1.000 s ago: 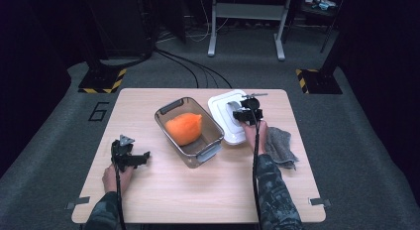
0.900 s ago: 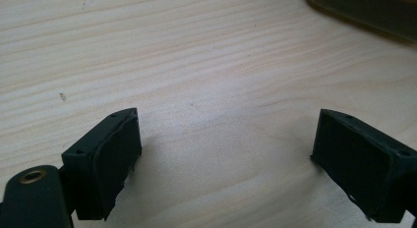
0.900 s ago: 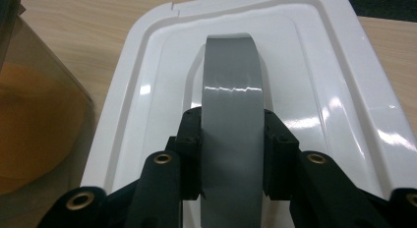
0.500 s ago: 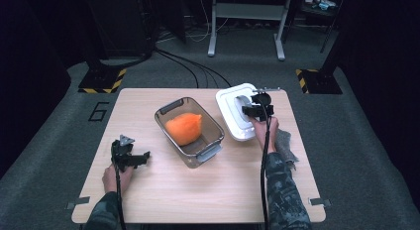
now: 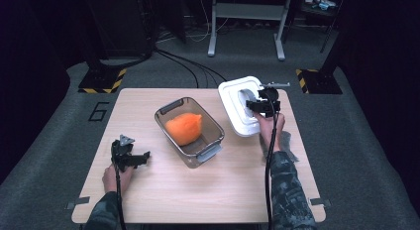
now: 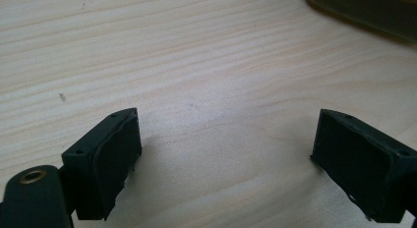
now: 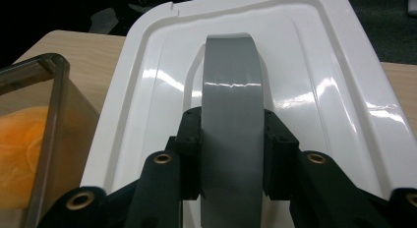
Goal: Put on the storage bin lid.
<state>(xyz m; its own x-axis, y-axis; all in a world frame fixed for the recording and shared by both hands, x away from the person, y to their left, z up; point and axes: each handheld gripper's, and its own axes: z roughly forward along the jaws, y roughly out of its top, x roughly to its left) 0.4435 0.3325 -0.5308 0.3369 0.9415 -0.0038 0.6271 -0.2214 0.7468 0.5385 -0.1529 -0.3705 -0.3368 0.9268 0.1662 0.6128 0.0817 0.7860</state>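
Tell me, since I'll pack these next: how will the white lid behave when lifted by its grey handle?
Probably stiff: the lid keeps its moulded shape under the right gripper, shut on the handle. Its gloss suggests slippery. Gripped centrally, it may still tilt.

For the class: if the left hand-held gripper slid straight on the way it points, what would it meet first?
Bare table first, then probably the clear container that holds the orange thing; depth is unclear.

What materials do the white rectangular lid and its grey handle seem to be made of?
The white rectangular lid looks like glossy moulded plastic: bright reflections run along its ridges. The grey arched handle, clamped in the right gripper, seems smooth plastic with a softer sheen, possibly rubbery.
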